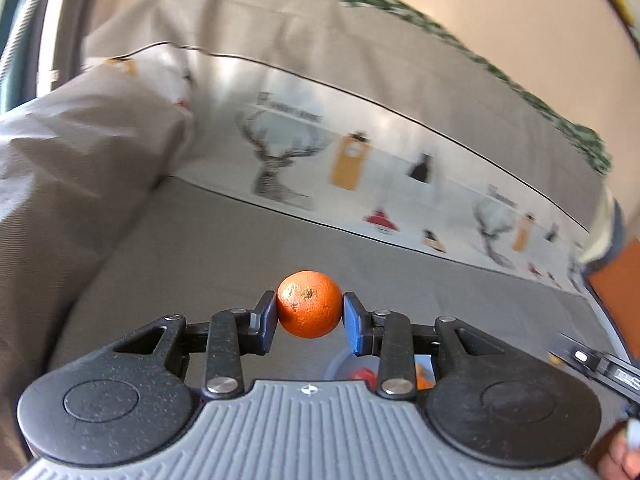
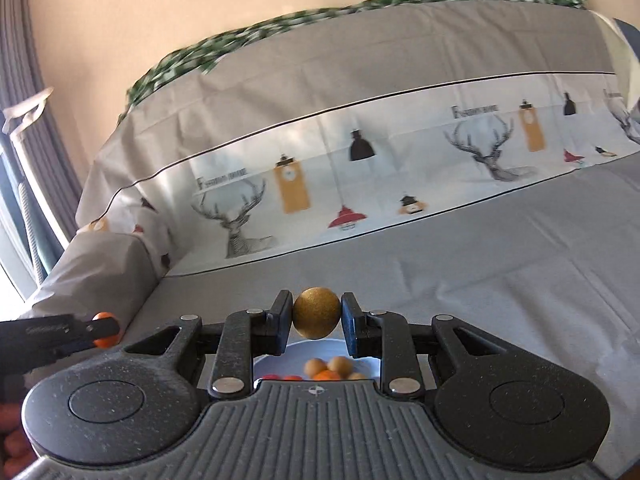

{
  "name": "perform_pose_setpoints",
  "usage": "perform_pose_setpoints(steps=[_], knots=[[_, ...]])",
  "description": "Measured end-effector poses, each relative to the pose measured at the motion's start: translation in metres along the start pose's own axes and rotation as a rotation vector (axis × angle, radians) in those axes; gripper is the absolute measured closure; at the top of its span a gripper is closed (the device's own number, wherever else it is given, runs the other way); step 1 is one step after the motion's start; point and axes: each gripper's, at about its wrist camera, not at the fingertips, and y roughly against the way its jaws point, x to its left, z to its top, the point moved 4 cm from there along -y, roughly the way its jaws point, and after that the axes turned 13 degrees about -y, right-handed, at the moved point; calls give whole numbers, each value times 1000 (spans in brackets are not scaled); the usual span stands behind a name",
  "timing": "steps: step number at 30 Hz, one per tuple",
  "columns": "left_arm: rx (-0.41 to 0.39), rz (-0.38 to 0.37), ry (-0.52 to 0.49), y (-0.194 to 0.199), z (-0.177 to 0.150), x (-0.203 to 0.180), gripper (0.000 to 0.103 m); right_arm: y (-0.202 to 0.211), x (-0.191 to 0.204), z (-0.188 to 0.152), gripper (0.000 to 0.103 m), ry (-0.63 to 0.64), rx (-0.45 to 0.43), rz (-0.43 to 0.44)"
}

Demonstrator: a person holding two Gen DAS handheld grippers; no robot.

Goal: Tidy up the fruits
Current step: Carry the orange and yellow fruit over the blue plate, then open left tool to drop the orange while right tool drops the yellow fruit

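Now, in the left wrist view, the left gripper [image 1: 309, 312] pinches an orange [image 1: 309, 304] between its two pads. The orange is up in the air, above the grey sheet [image 1: 224, 248] of a bed. A long pillow [image 1: 360, 152] with deer and lamps on it lies behind. Under the gripper you can just see a bowl [image 1: 340, 364] with something red and something orange in it. At the right edge, part of the other gripper pokes in.

Next, in the right wrist view, the right gripper [image 2: 316, 318] pinches a small golden-brown fruit [image 2: 316, 318]; I cannot tell what kind. It is up in the air too. Right below it sits the bowl [image 2: 272, 362], with more brown, orange and red fruits inside. On the left, the left gripper shows again, with its orange [image 2: 105, 330].

Both fruits look picked up and on their way somewhere. I think the good way is to keep both squeezes firm, because round fruits roll and slip. Carry them slowly and keep the two grippers apart so they do not bump. Lower each fruit close to its spot before letting go, so it does not bounce away on the soft bed.
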Motion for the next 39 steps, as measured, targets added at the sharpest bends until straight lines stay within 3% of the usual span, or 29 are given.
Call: perform_pose_setpoints(steps=[5,9,14,21,39], knots=[[55,-67,-61,-13,-9,-23,64,-4,-13,-11,76,54,24,-34],[181,-156,-58,-39,-20,-32,64,-14,-8,-20,76,101,70,-25],[266,-184,-122,-60,-30,-47,64,-30,10,-37,76,172,164,-12],[306,-197,-115,-71,-35,-46,64,-45,22,-52,76,216,240,-7],[329,-220,-137,-76,-38,-51,64,-53,33,-69,76,288,289,7]])
